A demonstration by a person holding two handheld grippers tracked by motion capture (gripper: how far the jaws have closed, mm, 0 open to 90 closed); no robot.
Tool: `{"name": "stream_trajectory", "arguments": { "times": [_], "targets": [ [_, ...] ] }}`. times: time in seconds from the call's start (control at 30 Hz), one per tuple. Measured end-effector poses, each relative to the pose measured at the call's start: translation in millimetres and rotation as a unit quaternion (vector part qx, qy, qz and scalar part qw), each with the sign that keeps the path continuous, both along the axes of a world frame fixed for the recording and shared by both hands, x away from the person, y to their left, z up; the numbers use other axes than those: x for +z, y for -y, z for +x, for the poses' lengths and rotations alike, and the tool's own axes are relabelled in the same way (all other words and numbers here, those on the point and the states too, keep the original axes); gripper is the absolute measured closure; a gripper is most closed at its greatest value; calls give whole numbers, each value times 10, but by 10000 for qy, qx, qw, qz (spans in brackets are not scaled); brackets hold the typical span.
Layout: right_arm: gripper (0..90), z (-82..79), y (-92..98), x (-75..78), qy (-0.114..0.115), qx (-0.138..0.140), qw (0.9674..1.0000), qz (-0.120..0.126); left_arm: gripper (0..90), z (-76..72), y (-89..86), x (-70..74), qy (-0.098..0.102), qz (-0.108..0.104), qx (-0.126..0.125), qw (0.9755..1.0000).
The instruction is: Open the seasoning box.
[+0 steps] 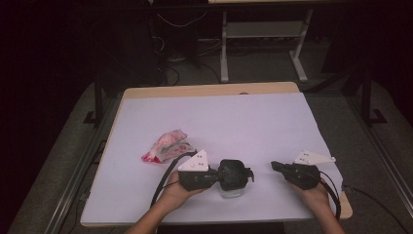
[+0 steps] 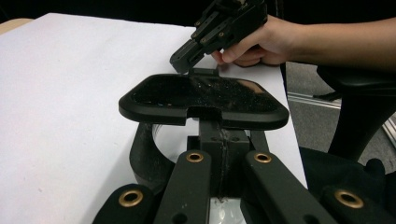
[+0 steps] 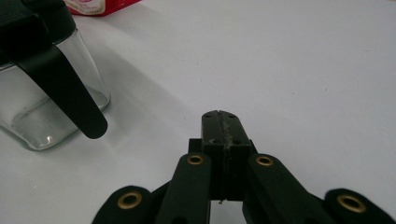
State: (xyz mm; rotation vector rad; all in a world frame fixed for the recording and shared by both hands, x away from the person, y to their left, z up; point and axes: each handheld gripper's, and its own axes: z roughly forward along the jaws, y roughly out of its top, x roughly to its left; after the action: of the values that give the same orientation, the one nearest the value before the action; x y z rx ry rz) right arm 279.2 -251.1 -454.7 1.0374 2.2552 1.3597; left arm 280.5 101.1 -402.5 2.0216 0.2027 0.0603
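lid still on the glass container, both grippers closed

we see the white-covered table [image 1: 234, 122] with the glass container [image 3: 42, 112] standing near its front edge, its black lid [image 2: 203, 98] seated flat on top and a black clip arm [image 3: 65, 93] hanging down the side. our left gripper [image 2: 219, 140] sits right at the lid's near edge with jaws brought together; we can't tell whether they pinch a tab of the lid or merely touch it. our right gripper [image 3: 223, 128] rests on the table well apart to the right, jaws closed on nothing. a red and white packet [image 1: 167, 145] lies just behind the left hand, untouched. we judge the work barely begun: the lid is not yet lifted and the container looks empty.
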Motion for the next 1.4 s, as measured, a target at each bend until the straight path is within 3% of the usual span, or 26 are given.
{"name": "stream_trajectory", "arguments": {
  "times": [0.2,0.73,1.03,1.4],
  "targets": [
    [899,1,4,0,-4,7,10000,16,899,13,37,67,-42,-27,-18,10000],
    [898,-2,3,-1,15,1,10000,8,899,54,176,288,71,-74,-66,9999],
    [899,-4,1,-1,24,-10,10000,-7,899,90,358,386,58,-120,-178,9998],
    [899,-13,-14,1,24,6,10000,-50,899,135,565,397,14,-62,-234,9997]
  ]
}}
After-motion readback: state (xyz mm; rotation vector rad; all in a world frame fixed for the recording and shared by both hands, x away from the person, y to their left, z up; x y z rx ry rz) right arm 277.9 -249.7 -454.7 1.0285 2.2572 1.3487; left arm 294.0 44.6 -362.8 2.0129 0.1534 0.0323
